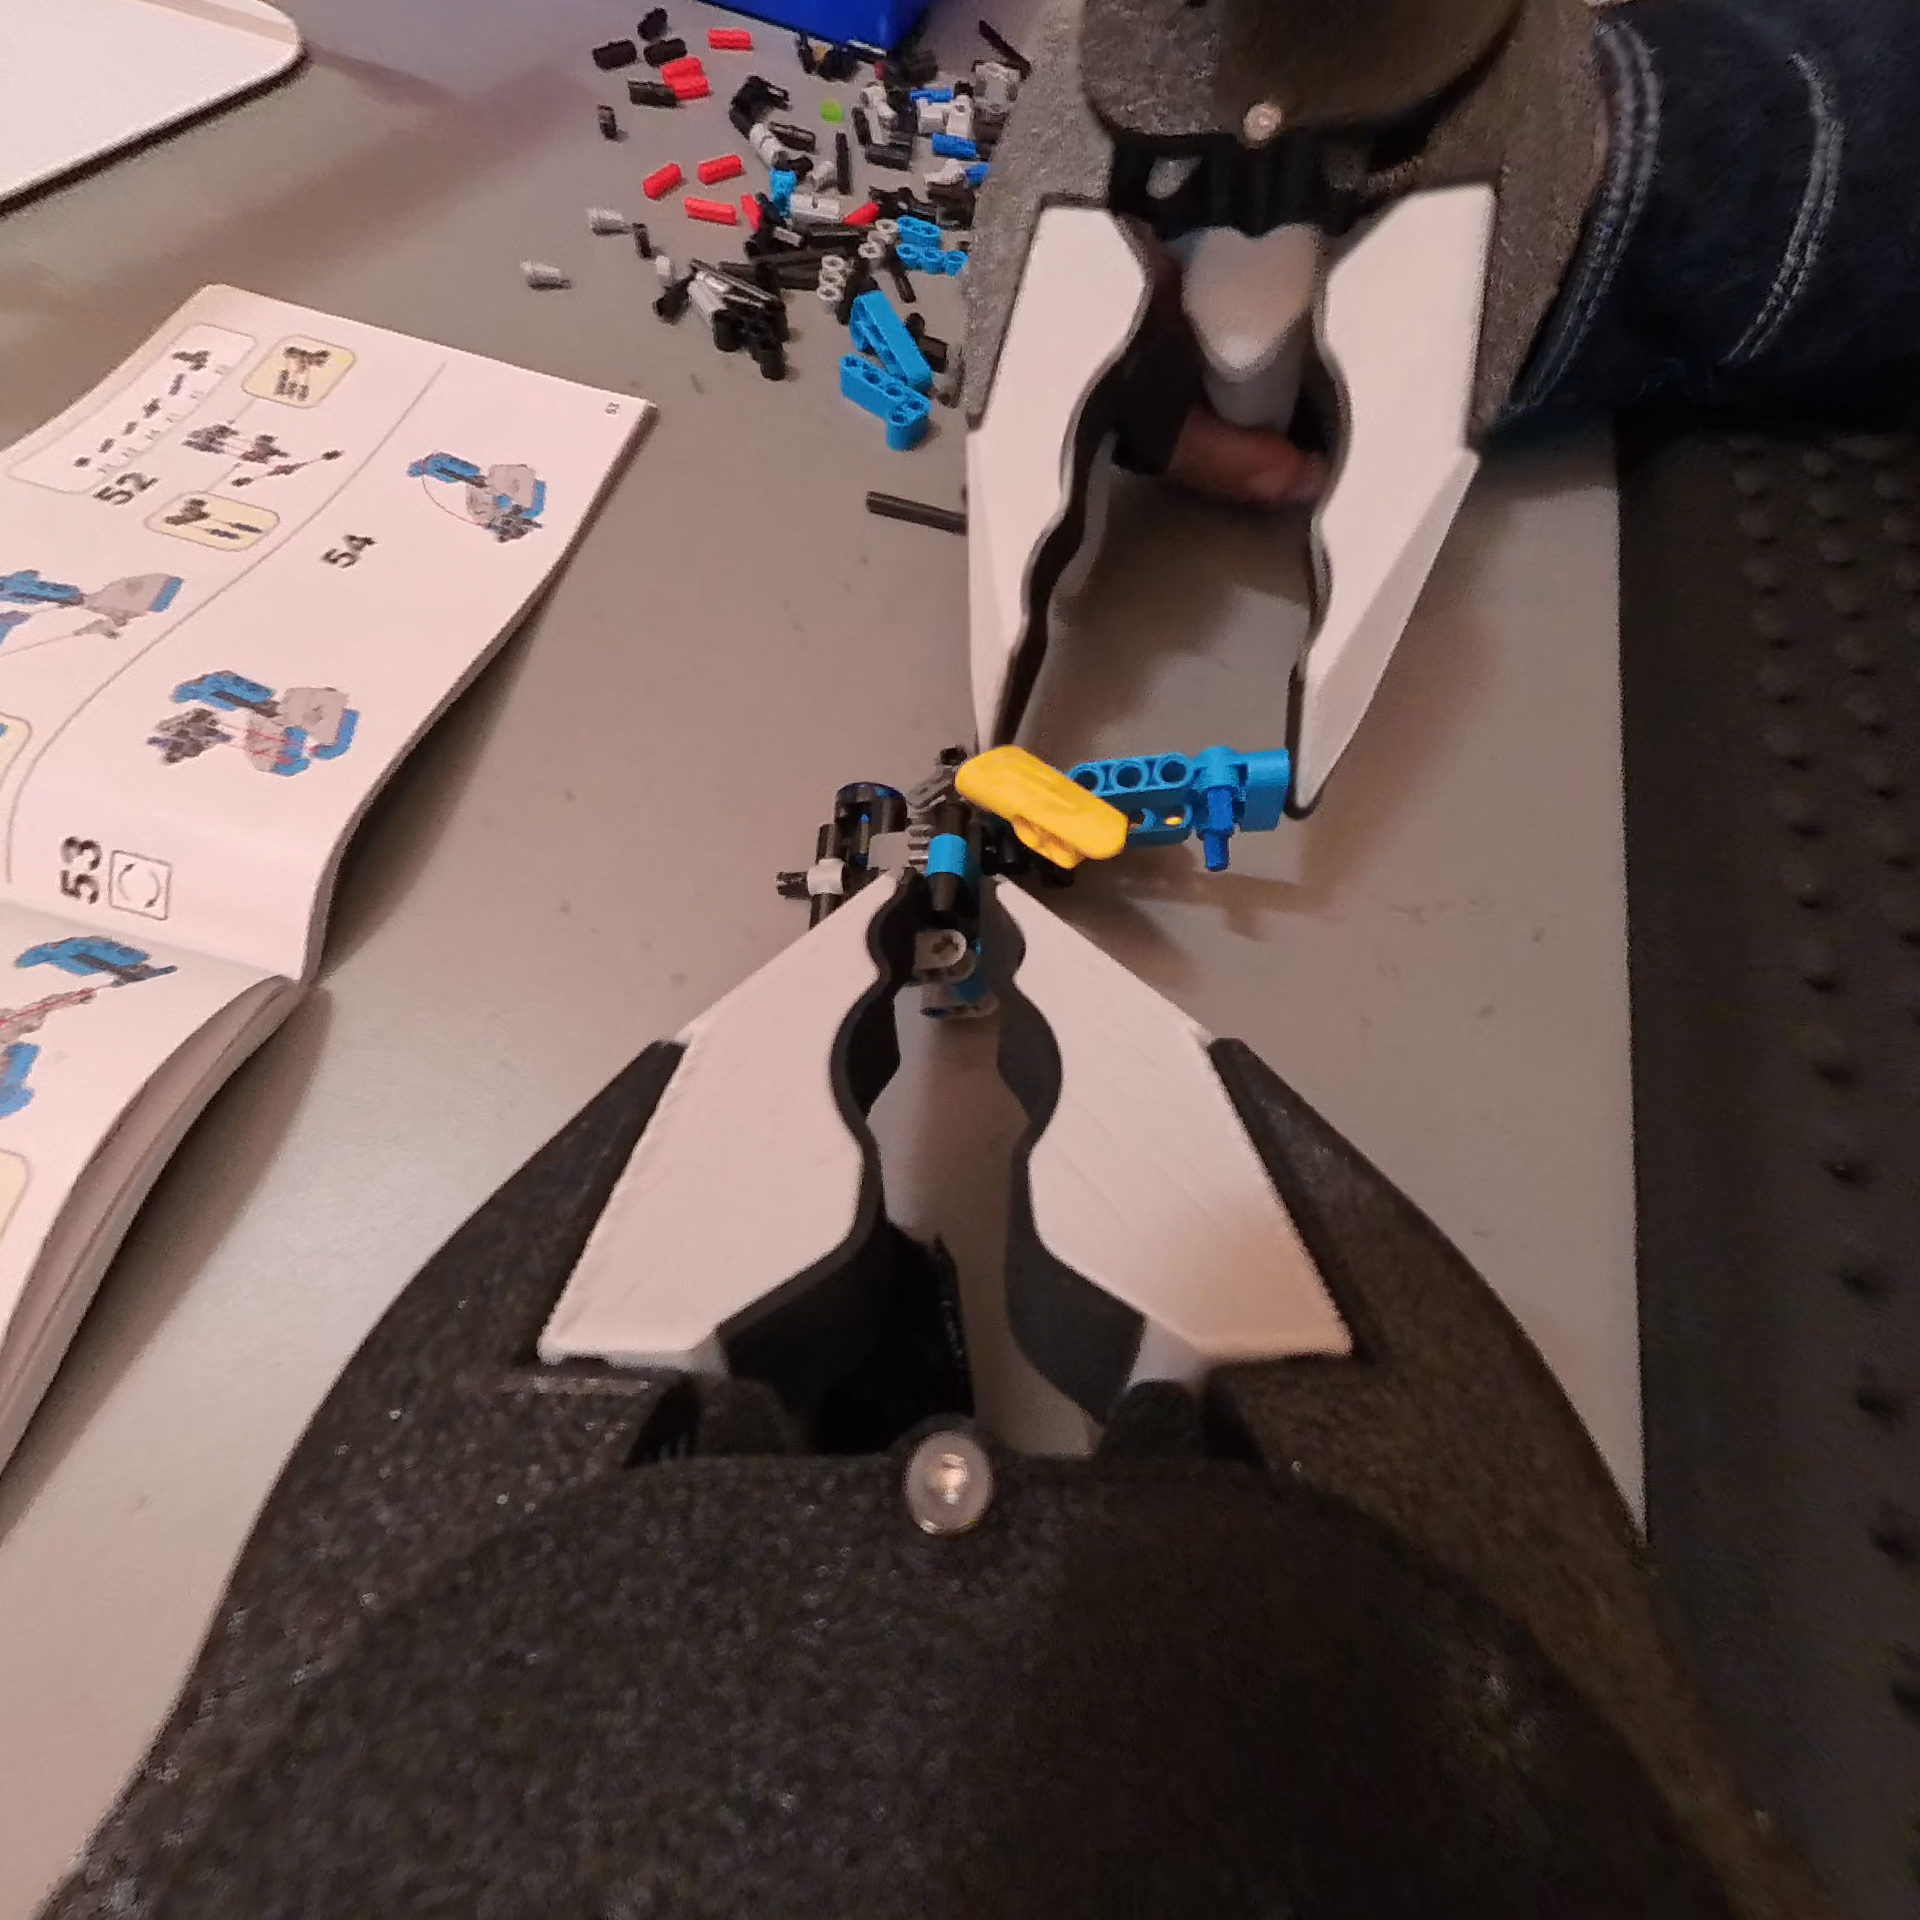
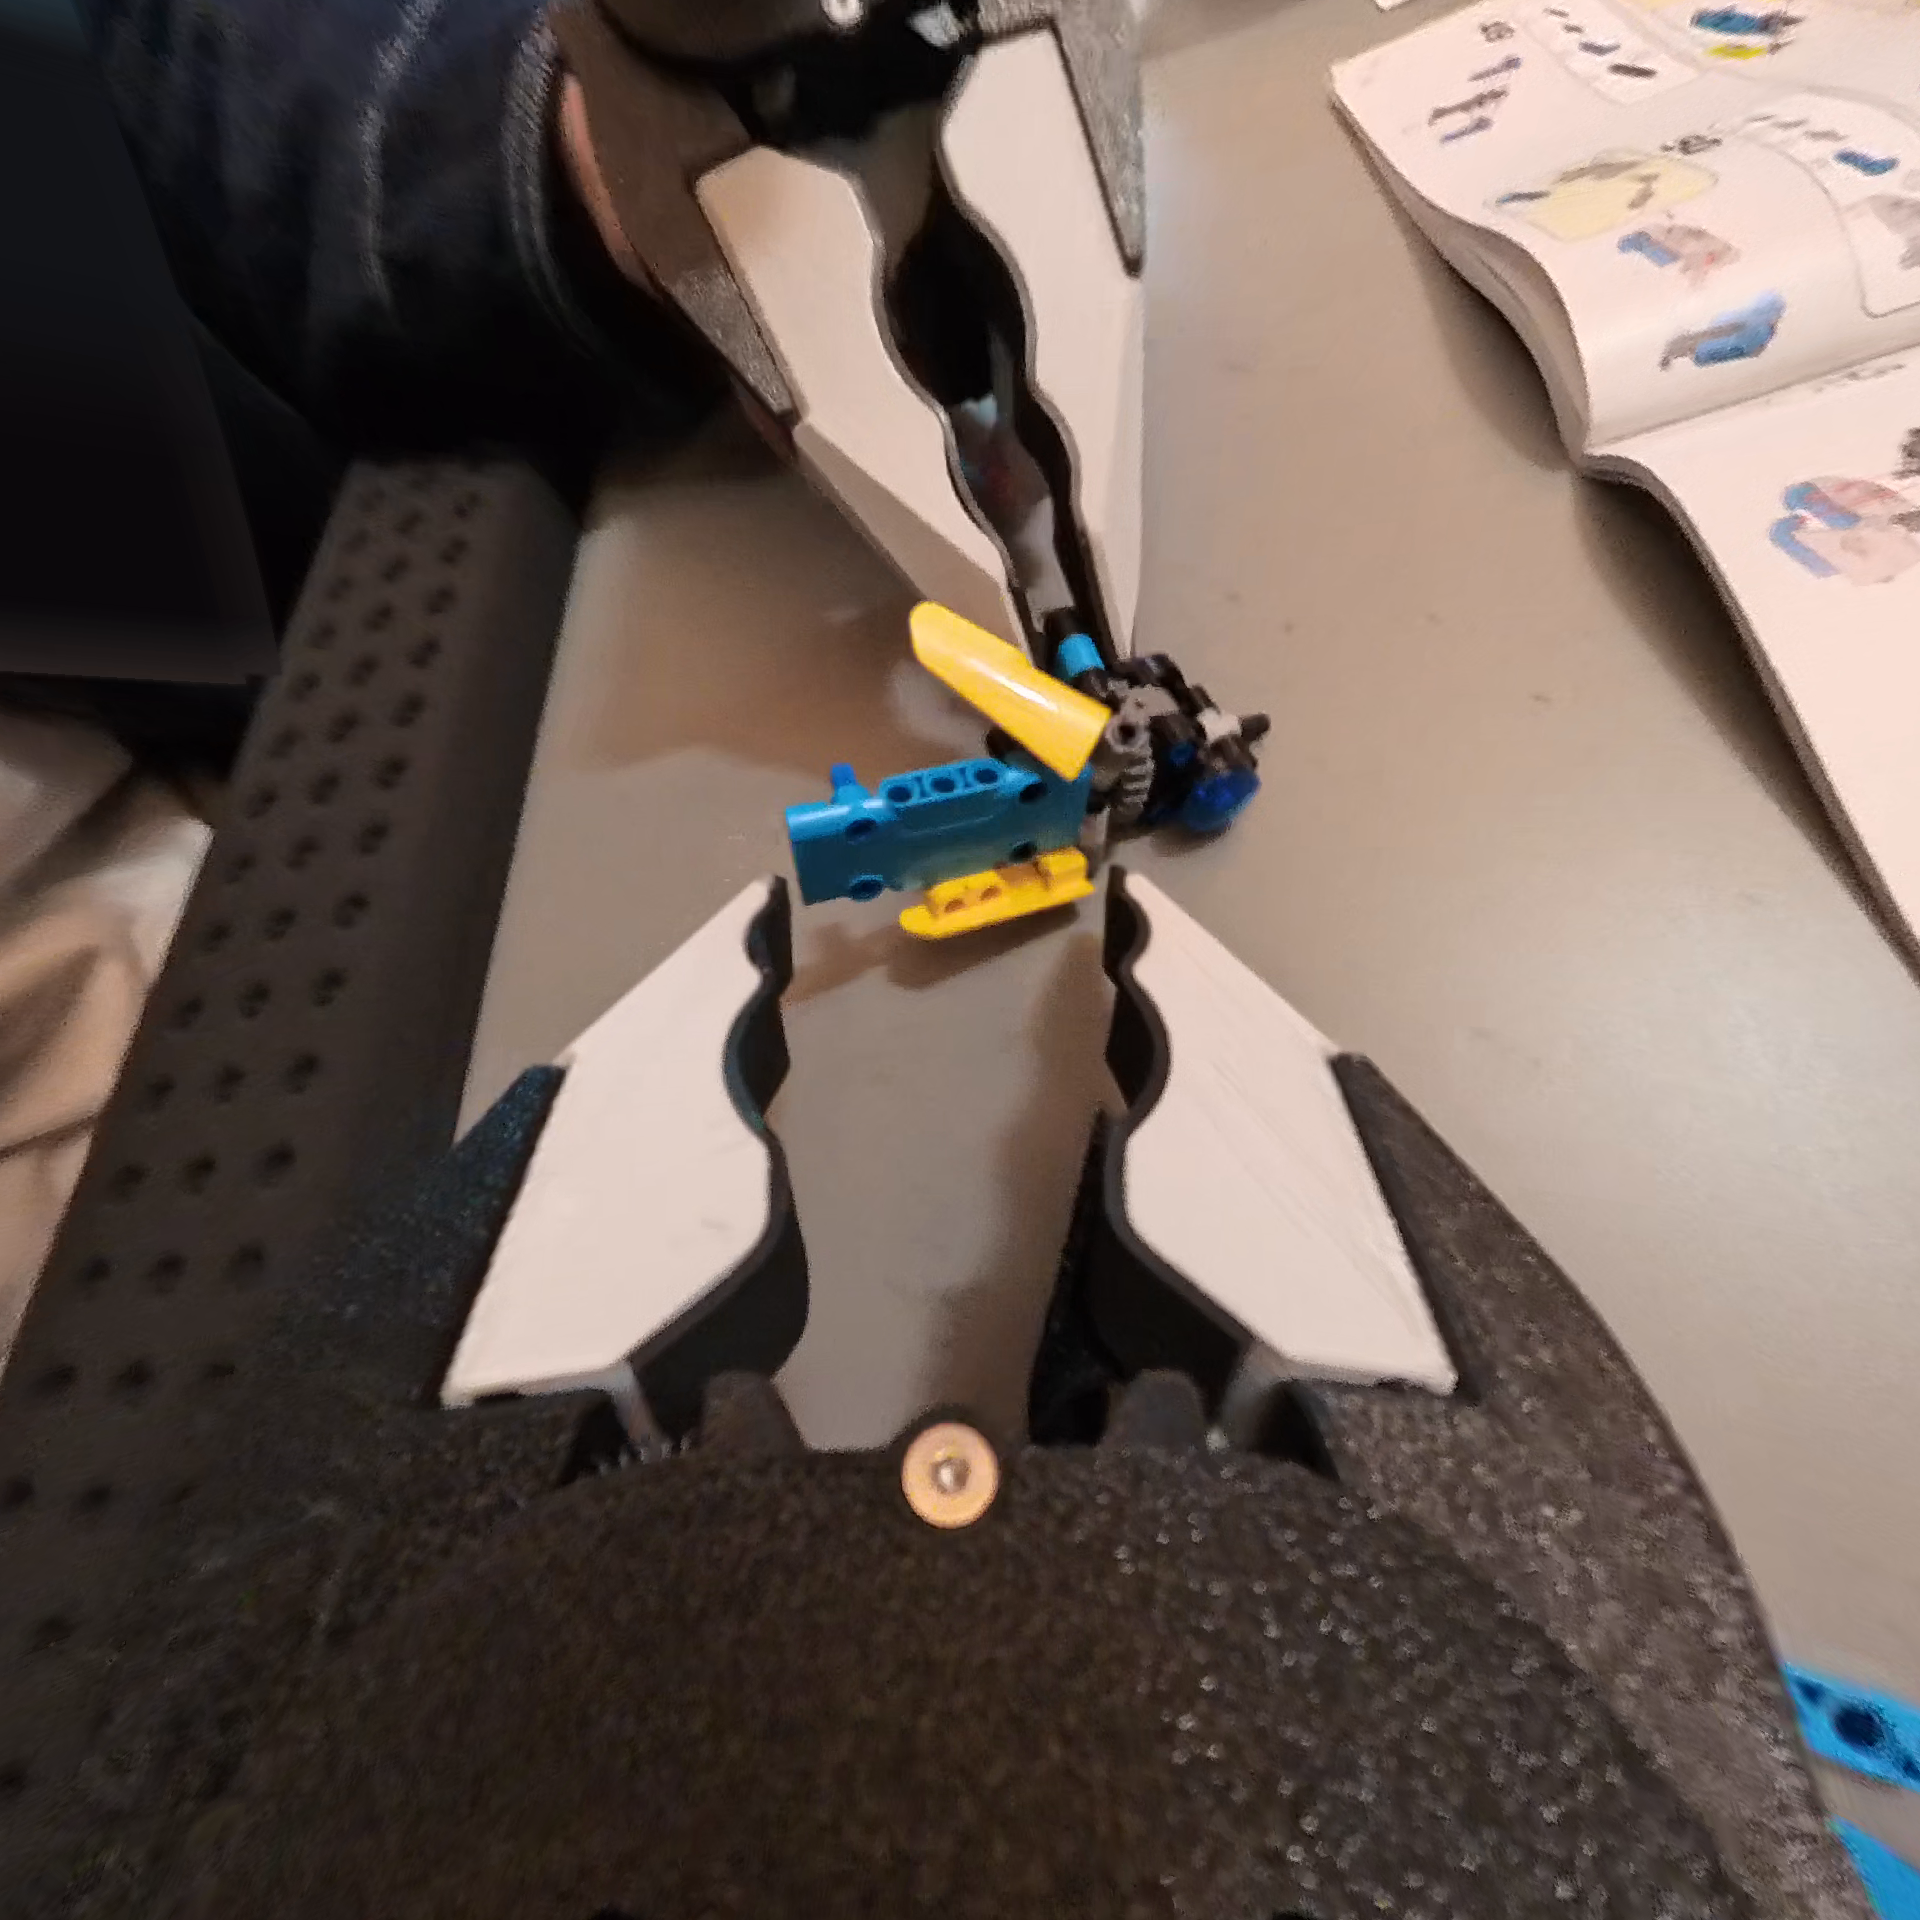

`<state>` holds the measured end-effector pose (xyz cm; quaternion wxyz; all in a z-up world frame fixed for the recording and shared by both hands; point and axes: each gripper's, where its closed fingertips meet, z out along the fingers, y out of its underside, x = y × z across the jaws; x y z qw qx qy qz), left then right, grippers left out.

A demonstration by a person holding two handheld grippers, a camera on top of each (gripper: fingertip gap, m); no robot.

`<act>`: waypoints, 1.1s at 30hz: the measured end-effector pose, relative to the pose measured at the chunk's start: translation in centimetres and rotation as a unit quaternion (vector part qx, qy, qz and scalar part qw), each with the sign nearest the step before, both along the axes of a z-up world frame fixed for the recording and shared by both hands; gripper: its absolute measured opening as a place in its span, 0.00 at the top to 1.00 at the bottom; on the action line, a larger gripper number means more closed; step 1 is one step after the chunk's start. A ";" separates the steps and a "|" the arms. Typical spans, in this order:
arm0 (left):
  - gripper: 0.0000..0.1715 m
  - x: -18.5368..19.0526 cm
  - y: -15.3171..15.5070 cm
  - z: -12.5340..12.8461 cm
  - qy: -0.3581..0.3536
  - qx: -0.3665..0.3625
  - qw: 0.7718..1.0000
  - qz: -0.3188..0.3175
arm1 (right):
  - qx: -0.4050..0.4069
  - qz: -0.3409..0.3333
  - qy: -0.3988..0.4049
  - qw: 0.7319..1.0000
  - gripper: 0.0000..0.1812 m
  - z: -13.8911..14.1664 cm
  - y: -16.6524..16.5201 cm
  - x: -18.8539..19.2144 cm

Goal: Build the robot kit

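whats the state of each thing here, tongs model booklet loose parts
left tongs: shut on the small brick model, gripping its black and blue end
right tongs: open, fingertips either side of the model's blue end, not gripping
small brick model: partly built, held above the grey table, yellow pieces attached
instruction booklet: lying open, pages curved
loose parts: scattered in a pile, unassembled

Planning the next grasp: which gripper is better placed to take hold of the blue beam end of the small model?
Probably right: the right gripper is open with the blue beam just ahead of its fingertips, while the left gripper is shut on the model's black end.
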<state>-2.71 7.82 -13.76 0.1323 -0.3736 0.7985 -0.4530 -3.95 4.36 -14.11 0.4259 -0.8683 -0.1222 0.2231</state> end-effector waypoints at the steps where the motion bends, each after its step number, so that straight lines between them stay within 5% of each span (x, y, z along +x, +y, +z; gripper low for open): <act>1: 0.93 0.1 0.2 0.0 0.002 -0.002 1.000 0.007 | 0.002 -0.008 -0.005 1.000 0.65 0.2 0.0 0.2; 7: 0.95 0.9 0.2 0.4 0.036 -0.058 0.996 0.053 | 0.025 -0.096 0.009 0.995 0.57 2.7 0.7 0.9; 12: 0.95 1.6 0.7 0.9 0.029 -0.071 0.992 0.096 | 0.032 -0.179 0.030 0.983 0.63 5.1 1.6 2.2; 17: 0.95 1.8 0.3 0.6 -0.025 0.003 0.994 0.106 | -0.051 -0.237 0.019 0.970 0.58 1.8 2.6 2.1; 21: 0.95 1.7 -0.2 0.4 -0.038 0.028 0.993 0.108 | -0.073 -0.296 -0.004 0.952 0.69 0.3 3.2 2.6; 23: 0.95 1.7 -0.1 0.4 -0.041 0.030 0.993 0.110 | -0.073 -0.301 0.009 0.951 0.76 0.3 3.2 2.4; 33: 0.95 1.5 -0.4 0.4 -0.034 0.020 0.995 0.095 | -0.059 -0.255 0.028 0.965 0.77 0.3 2.5 2.1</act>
